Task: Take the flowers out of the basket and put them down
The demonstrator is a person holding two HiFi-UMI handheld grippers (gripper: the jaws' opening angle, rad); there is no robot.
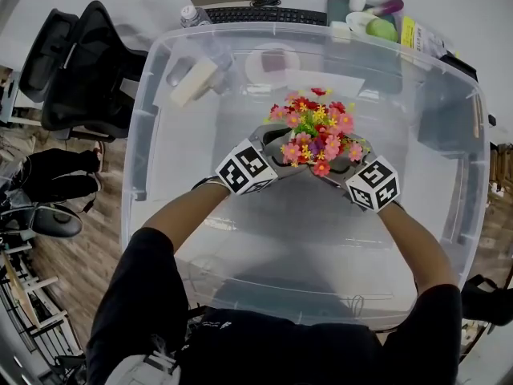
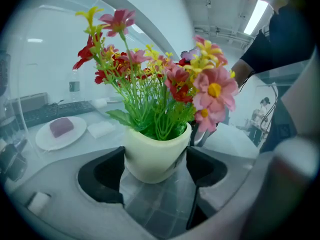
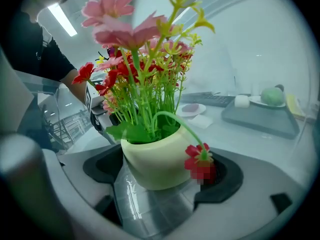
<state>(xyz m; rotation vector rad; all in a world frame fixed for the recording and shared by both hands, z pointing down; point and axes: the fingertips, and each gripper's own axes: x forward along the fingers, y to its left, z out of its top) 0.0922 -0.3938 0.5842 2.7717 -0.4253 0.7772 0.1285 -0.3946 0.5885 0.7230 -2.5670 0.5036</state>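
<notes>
Cream plastic pot (image 2: 154, 156) of artificial flowers (image 1: 317, 131), pink, red and yellow on green stems, is inside the clear plastic bin (image 1: 321, 27), about midway between its side walls and rather nearer its far edge. Whether the pot rests on the bin floor or is lifted off it I cannot tell.

The left gripper (image 1: 276, 155) has its black jaws pressed to both sides of the pot. The right gripper (image 1: 345, 163) clasps the same pot from the opposite side, and one red bloom (image 3: 200, 159) droops over the rim in front of its jaw. Both forearms reach forward over the bin's near edge and angle inward, so the marker cubes almost meet below the bouquet.

Through the clear plastic shows a white plate (image 1: 272, 61) with a purple block. A keyboard (image 1: 264, 14) lies beyond the far edge, and an office chair (image 1: 80, 62) stands off the far left corner.
</notes>
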